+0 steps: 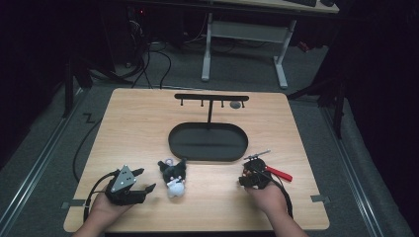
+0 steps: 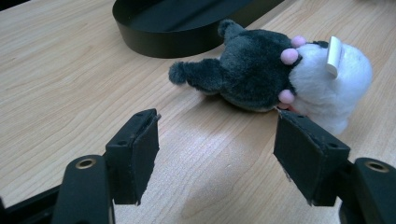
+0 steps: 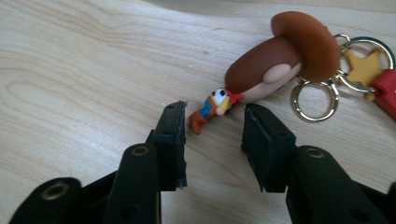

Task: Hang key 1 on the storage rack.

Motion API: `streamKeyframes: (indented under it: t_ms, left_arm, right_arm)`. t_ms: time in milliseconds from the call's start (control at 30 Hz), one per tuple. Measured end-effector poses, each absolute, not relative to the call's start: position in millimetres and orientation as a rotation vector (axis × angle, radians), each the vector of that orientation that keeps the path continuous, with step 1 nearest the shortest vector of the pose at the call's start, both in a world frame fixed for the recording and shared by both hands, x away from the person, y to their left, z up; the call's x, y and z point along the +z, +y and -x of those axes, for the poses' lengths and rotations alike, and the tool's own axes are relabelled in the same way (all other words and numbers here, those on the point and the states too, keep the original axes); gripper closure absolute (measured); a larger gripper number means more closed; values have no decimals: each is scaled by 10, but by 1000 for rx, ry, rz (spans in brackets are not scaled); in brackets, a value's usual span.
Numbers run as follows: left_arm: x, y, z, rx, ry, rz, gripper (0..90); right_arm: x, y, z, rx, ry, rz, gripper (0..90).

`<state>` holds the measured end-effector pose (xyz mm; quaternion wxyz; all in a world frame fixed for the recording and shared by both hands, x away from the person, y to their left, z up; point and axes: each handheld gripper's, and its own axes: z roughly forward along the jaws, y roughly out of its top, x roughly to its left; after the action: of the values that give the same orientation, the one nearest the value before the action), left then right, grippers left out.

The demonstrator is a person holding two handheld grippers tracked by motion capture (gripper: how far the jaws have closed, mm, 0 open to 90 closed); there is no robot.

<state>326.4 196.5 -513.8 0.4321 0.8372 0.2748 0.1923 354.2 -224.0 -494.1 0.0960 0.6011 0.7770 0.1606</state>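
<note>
1. High view: left gripper (image 1: 140, 179) at 7 o'clock on the table (image 1: 133, 123), right gripper (image 1: 253, 174) at 5 o'clock, well apart
2. Plush (image 1: 173, 178) lies on its side just right of the left gripper, at 6 o'clock of the black tray (image 1: 207, 143)
3. Tray sits mid-table, a rack (image 1: 211, 98) with pegs rising at its 12 o'clock edge
4. Keychain (image 1: 267, 168) lies under and at 2 o'clock of the right gripper, red strap (image 1: 279, 173) trailing right
5. Left gripper view: jaws wide, bare wood between them; plush (image 2: 261, 70) ahead at 1 o'clock, its white part just beyond the right pad (image 2: 303, 154), touching or not I cannot tell
6. Right gripper view: jaws narrowed but not clamped; pads (image 3: 172, 140) sit either side of the figure's small body (image 3: 211, 109), a gap on each side
7. Figure's brown hat (image 3: 289, 51) points to 1 o'clock; rings (image 3: 315, 100), a yellow star (image 3: 366, 67) and the red strap (image 3: 385, 91) lie at 2 o'clock
</note>
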Motion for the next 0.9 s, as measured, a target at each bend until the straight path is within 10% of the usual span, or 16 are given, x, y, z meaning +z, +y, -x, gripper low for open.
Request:
streamKeyframes:
  t_ms: [367, 900]
  left_arm:
    - [-5137, 1964, -3256, 479, 681, -2087, 310]
    - [-5139, 1947, -3248, 480, 677, -2093, 310]
  right_arm:
    - [-4881, -2271, -3519, 431, 2312, -1771, 847]
    - [-4710, -2475, -3126, 426, 2336, -1717, 857]
